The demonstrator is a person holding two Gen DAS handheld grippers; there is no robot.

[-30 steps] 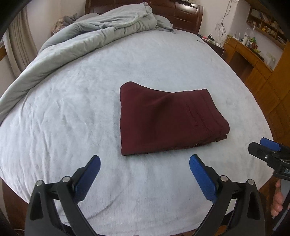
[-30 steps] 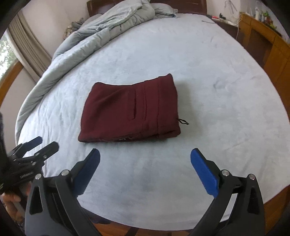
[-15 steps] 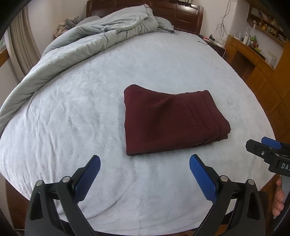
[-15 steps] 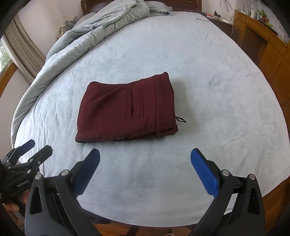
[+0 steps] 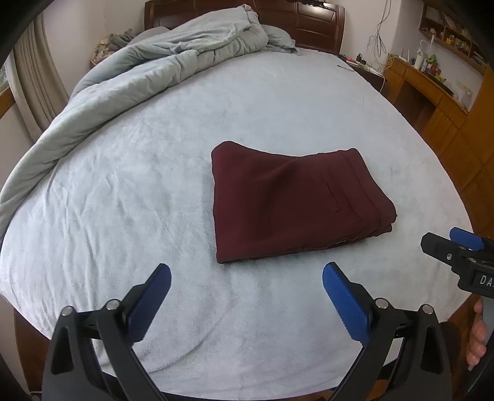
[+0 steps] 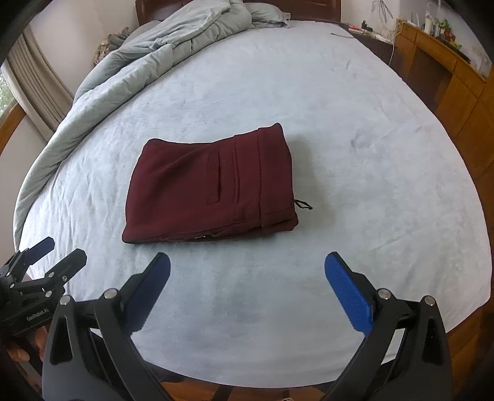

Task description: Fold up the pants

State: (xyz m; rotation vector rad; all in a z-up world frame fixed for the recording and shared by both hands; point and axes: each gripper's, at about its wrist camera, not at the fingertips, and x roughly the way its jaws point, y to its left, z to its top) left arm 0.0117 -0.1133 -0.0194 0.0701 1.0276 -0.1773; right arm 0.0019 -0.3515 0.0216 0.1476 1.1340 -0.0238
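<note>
Where the pale blue bedsheet (image 5: 154, 191) is spread across the bed, a crumpled grey duvet (image 5: 148, 74) is heaped beyond the pants, toward the dark wooden headboard (image 5: 311, 21) and along the curtain side. A curtain (image 5: 34, 89) is seen past that duvet, and wooden cabinets (image 6: 447, 80) with a cluttered desk top are seen on the other side of the pants, off the bed's edge. Between the pants and either gripper only bare sheet is found — the path is unobstructed.

The maroon pants (image 6: 210, 188) are laid near the middle of the sheet, folded into a compact, roughly rectangular bundle of several layers. The waistband and a welt pocket are turned up on top, the layered edges are shown on the near side, and a short dark cord (image 6: 304, 205) is left trailing from the waistband end onto the sheet.

The left gripper (image 5: 247, 277) is held short of the pants, its blue-padded fingers (image 5: 151, 296) spread wide and nothing gripped or touched. The right gripper (image 6: 247, 266) is likewise held on the near side of the pants — fingers wide apart, empty, clear of the fabric.
</note>
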